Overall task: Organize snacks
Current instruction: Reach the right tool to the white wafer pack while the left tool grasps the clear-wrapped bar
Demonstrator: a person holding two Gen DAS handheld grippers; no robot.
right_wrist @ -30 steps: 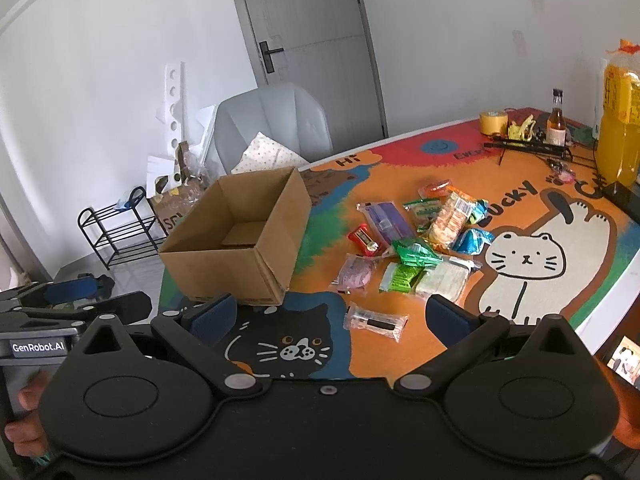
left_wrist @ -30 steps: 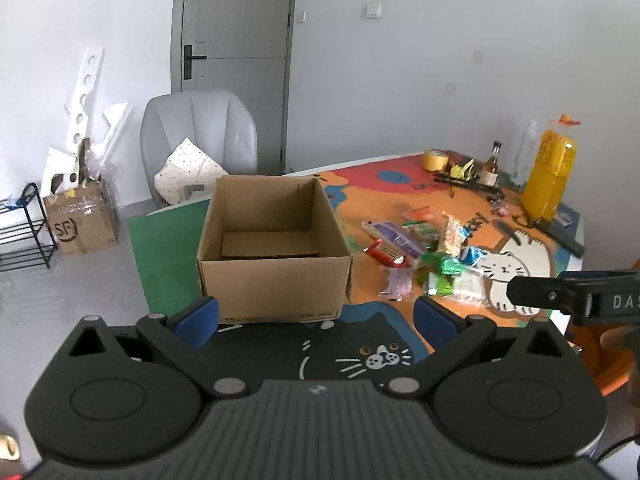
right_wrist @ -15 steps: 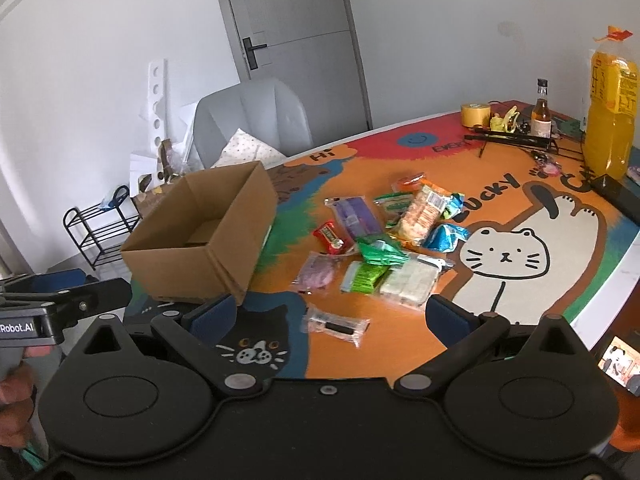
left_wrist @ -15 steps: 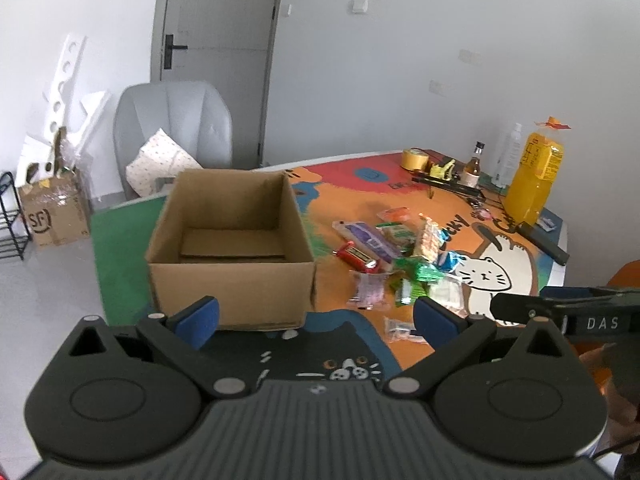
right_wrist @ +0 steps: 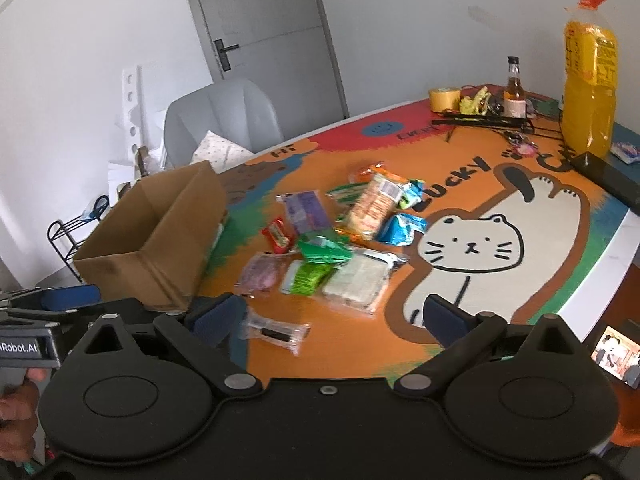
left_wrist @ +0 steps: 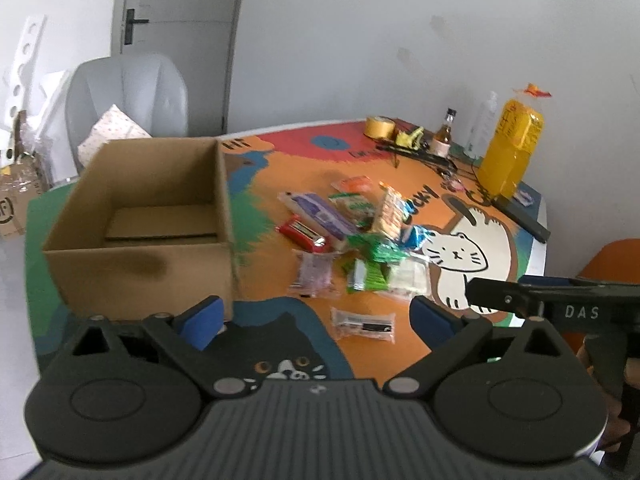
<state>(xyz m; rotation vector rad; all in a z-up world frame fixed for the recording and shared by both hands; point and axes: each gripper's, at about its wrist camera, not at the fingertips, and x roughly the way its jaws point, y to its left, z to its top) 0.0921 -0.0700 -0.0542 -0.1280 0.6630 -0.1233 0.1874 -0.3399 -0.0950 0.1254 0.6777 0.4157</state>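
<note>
1. The snacks (left_wrist: 360, 240) lie in a loose pile in the middle of the table, just right of the box. They are small, shiny, crinkly packs: red, purple, green, blue, orange and clear.
2. One clear pack (left_wrist: 363, 324) lies apart from the pile, close to my grippers.
3. There is one cardboard box (left_wrist: 140, 224). It is brown, square and open on top, with nothing inside but a flat flap.
4. My left gripper (left_wrist: 316, 316) is spread wide and holds nothing. It hangs over the near edge of the table.
5. My right gripper (right_wrist: 332, 316) is spread wide too, and holds nothing. The clear pack shows between its blue pads (right_wrist: 216, 320).
6. The table mat (right_wrist: 480, 288) is smooth and bright, with two cartoon cats, one white and one black.
7. Far back stand one tall yellow bag (right_wrist: 590, 80), one small glass bottle (right_wrist: 514, 94) and one roll of yellow tape (right_wrist: 444, 99).
8. Behind the table are one grey chair (left_wrist: 128, 96), one grey door (right_wrist: 264, 28) and white walls.
</note>
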